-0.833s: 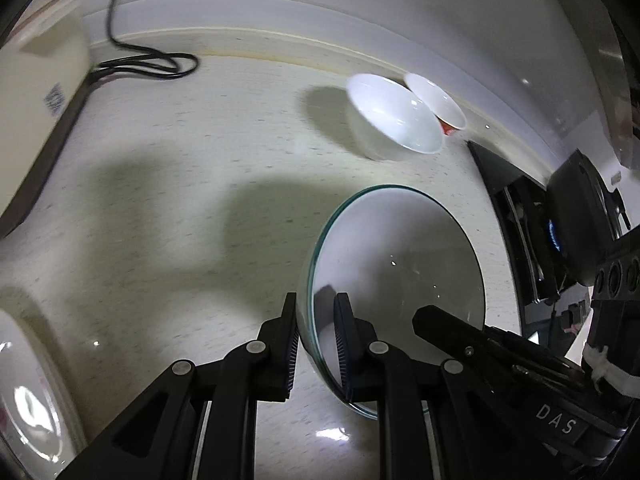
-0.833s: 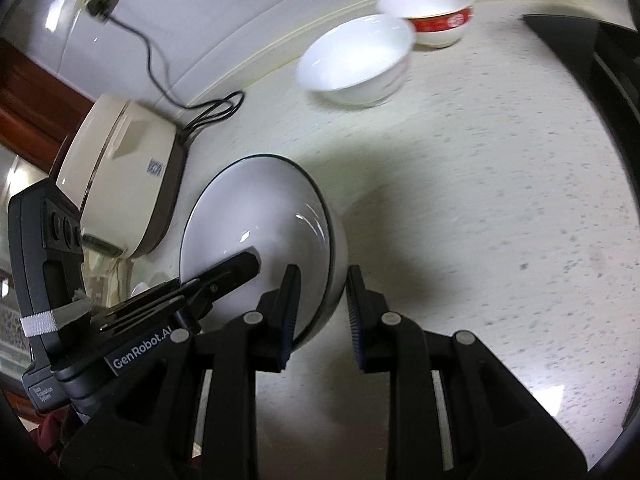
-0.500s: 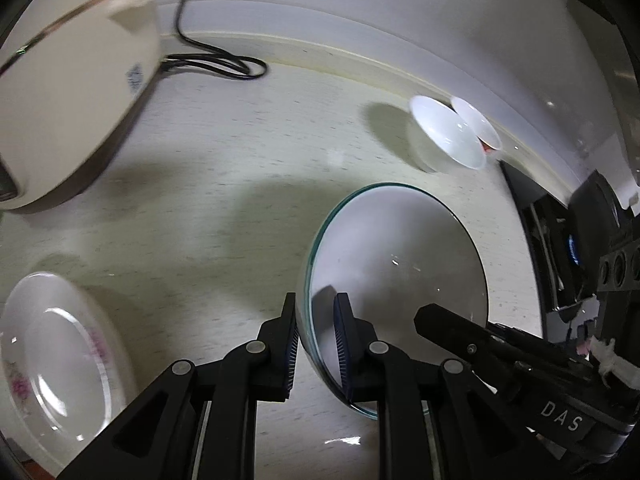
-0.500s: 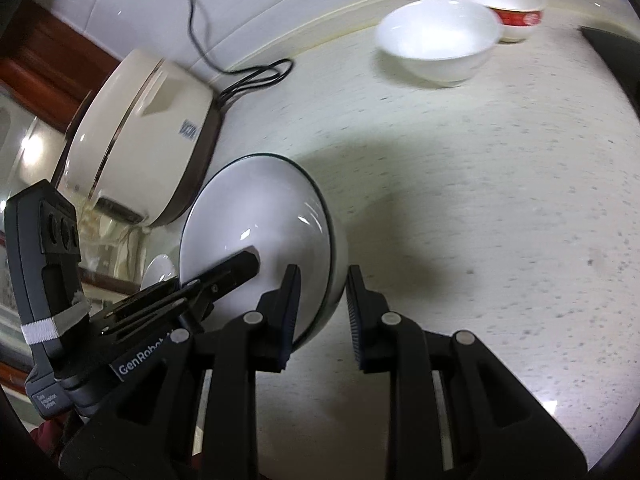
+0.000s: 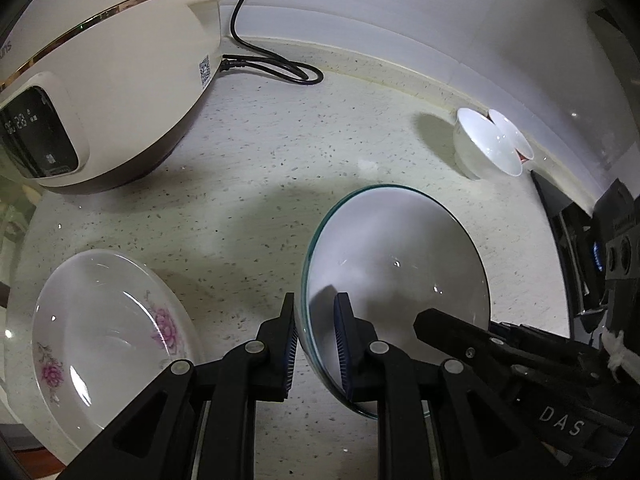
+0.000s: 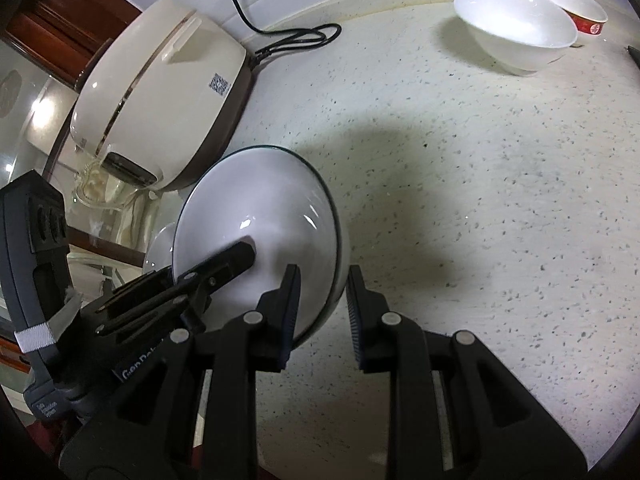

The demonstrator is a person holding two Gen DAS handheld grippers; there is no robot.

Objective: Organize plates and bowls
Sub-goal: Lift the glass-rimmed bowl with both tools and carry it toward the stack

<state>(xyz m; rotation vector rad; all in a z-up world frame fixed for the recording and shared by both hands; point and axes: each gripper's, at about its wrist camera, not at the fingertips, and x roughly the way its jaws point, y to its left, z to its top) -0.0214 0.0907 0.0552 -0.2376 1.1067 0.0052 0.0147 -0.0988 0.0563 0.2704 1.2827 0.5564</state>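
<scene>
Glossy white dark-rimmed bowl (image 5: 400, 264) is pinched at opposite rims by left gripper (image 5: 316, 340) and right gripper (image 6: 320, 304), above speckled stone counter (image 6: 480, 200); beside it, a flowered plate (image 5: 104, 328).

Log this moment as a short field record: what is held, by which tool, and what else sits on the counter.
held item: dark-rimmed bowl, tilted, above the counter
left tool: shut on the bowl's rim
right tool: shut on the opposite rim
floral plate: on the counter, lower left in the left view
rice cooker: back left, black cord behind
white bowl: far right
red-banded bowl: just behind it
</scene>
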